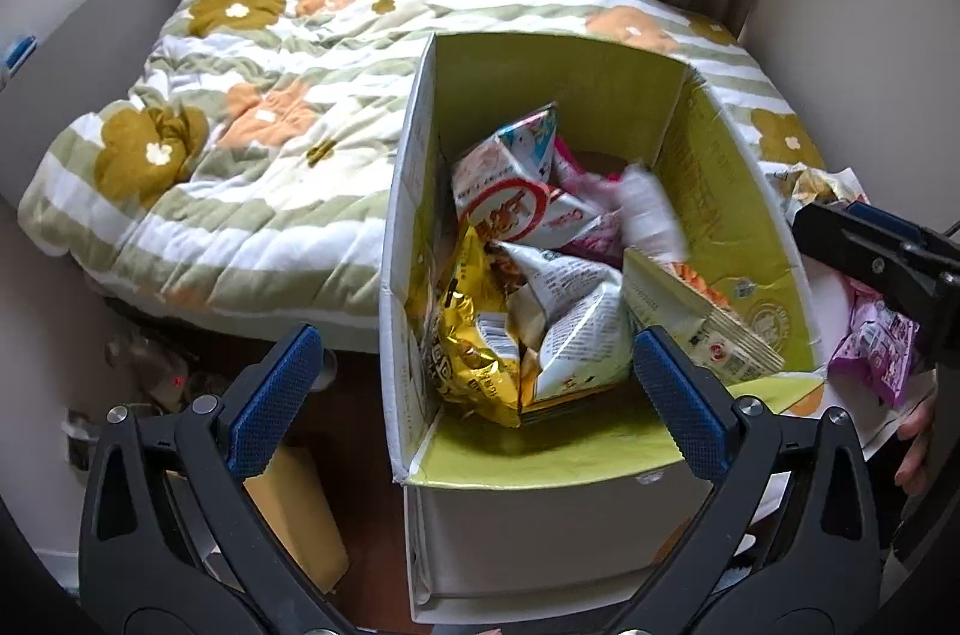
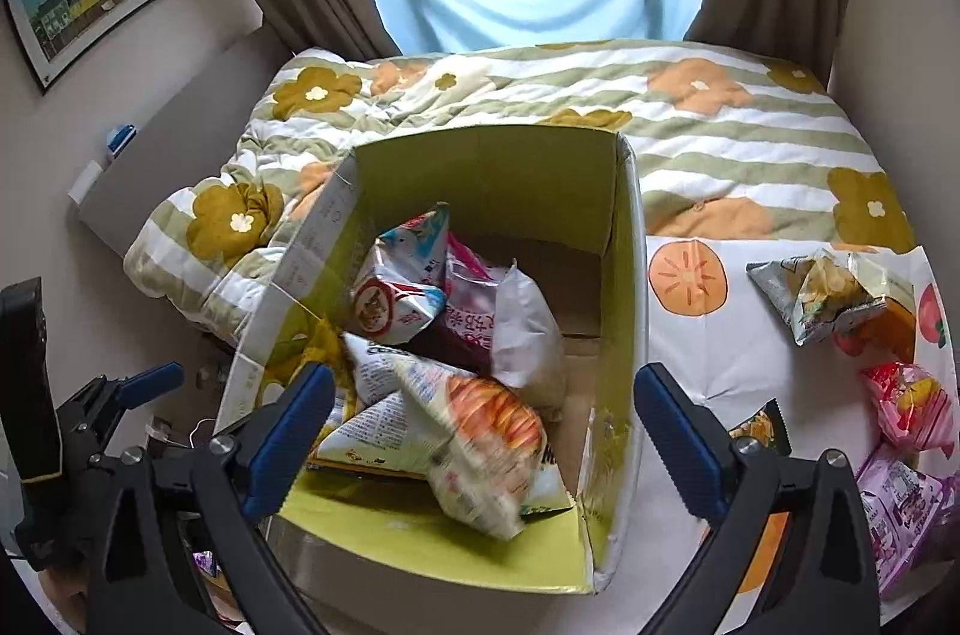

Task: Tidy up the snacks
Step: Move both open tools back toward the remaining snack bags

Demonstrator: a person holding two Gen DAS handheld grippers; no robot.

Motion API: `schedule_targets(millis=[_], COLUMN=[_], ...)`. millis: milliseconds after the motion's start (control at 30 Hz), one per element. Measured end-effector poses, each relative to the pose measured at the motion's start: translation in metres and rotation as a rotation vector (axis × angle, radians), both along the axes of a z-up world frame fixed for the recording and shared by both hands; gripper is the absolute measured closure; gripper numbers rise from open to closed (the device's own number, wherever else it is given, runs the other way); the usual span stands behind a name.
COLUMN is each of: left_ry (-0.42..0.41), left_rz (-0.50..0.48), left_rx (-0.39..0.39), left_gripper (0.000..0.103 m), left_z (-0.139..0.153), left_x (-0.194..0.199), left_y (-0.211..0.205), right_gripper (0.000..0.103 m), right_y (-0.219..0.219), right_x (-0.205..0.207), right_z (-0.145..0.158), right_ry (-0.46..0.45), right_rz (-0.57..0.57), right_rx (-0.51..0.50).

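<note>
My right gripper is spread wide, holding nothing; an orange snack bag lies blurred between its fingers, inside the green box. My left gripper is spread too.

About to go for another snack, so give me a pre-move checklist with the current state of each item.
1. Right gripper empty with jaws apart: ok.
2. Left gripper empty with jaws apart: ok.
3. Box open at the top with bare floor at the far right inside: ok.
4. Loose snacks within view on the right: grey pouch, pink pack and purple pack all lie outside the box: ok.
5. Orange-print bag settled in the box: cannot tell, it is blurred.
6. Left gripper out of the right one's way, over the box's left side: ok.
</note>
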State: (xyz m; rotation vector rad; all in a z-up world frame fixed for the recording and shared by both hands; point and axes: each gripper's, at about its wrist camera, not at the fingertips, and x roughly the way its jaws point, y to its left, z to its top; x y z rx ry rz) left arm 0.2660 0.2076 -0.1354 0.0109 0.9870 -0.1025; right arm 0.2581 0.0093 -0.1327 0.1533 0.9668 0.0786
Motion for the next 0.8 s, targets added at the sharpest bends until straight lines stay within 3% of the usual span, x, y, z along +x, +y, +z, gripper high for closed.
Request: schedule_targets(millis=[267,467,800], left_ry=[-0.03,-0.068,-0.102], left_rz=[-0.03,-0.093,-0.228], left_rx=[-0.012,-0.011,-0.039], left_gripper=[0.001,0.001,0.001], left_z=[0.016,0.032,0.044], left_x=[-0.008,-0.016,-0.038], left_y=[-0.01,-0.04,-0.16], right_gripper=[0.004,0.004,0.004], right_y=[-0.001,-0.021,-0.114], right_x=[-0.013,-0.029,-0.085], right_z=[0.012,0.027,0.056], right_ry=[-0.018,-0.04,-0.091], right_rz=[-0.017,-0.048,-0.103], right_rx=[-0.014,-0.021,-0.06])
